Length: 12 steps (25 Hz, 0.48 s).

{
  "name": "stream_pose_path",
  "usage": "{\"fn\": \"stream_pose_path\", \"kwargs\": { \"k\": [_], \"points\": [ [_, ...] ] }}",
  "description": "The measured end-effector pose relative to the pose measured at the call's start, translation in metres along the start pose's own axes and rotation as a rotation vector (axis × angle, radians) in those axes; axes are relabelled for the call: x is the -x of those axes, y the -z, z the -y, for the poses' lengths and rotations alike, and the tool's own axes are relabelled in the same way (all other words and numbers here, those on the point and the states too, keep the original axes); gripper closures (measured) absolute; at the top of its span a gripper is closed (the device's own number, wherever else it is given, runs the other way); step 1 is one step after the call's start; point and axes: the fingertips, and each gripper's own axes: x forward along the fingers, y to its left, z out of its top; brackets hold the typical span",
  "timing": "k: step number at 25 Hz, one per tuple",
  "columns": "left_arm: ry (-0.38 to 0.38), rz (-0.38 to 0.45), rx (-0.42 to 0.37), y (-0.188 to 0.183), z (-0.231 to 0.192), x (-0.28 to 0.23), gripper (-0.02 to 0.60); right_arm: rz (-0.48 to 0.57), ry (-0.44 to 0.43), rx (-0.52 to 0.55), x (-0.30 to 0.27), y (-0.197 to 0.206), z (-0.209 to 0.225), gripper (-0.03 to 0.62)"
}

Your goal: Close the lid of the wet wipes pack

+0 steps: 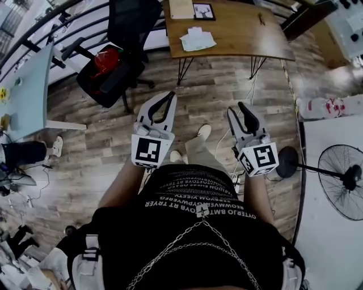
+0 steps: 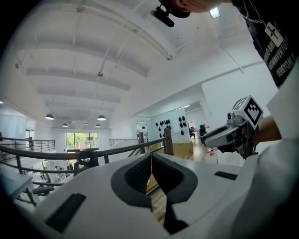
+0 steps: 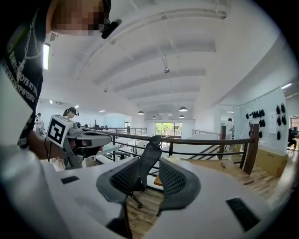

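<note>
A white pack (image 1: pixel 197 39), apparently the wet wipes, lies on a wooden table (image 1: pixel 238 34) far ahead of me; its lid is too small to read. Both grippers are held level in front of my body, well short of the table. My left gripper (image 1: pixel 172 96) (image 2: pixel 151 158) has its fingertips together with nothing between them. My right gripper (image 1: pixel 236 107) (image 3: pixel 150 163) stands open and empty, and a black office chair (image 3: pixel 148 158) shows through the gap. Each gripper view also catches the other gripper off to one side.
The black office chair (image 1: pixel 122 45) with a red thing on its seat stands left of the table. A paper pad (image 1: pixel 181 8) and a dark frame (image 1: pixel 203 11) lie on the table. A floor fan (image 1: pixel 343 181) stands at the right and a railing (image 3: pixel 196 140) runs behind.
</note>
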Motion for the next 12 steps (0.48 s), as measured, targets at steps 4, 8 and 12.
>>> {"fn": "stream_pose_path", "kwargs": {
  "k": [4,8,12],
  "points": [
    [-0.018,-0.012,-0.012,0.001,-0.009,-0.021,0.552,0.003,-0.021,-0.007,-0.019,0.003,0.015,0.464],
    [-0.038,-0.025,-0.021,0.000,-0.021,-0.050,0.552,0.010,-0.035,0.003,-0.042,-0.002,0.040,0.464],
    [-0.063,-0.023,-0.035,-0.006,-0.033,-0.078,0.552,0.025,-0.054,-0.001,-0.068,-0.010,0.068,0.464]
  ]
}}
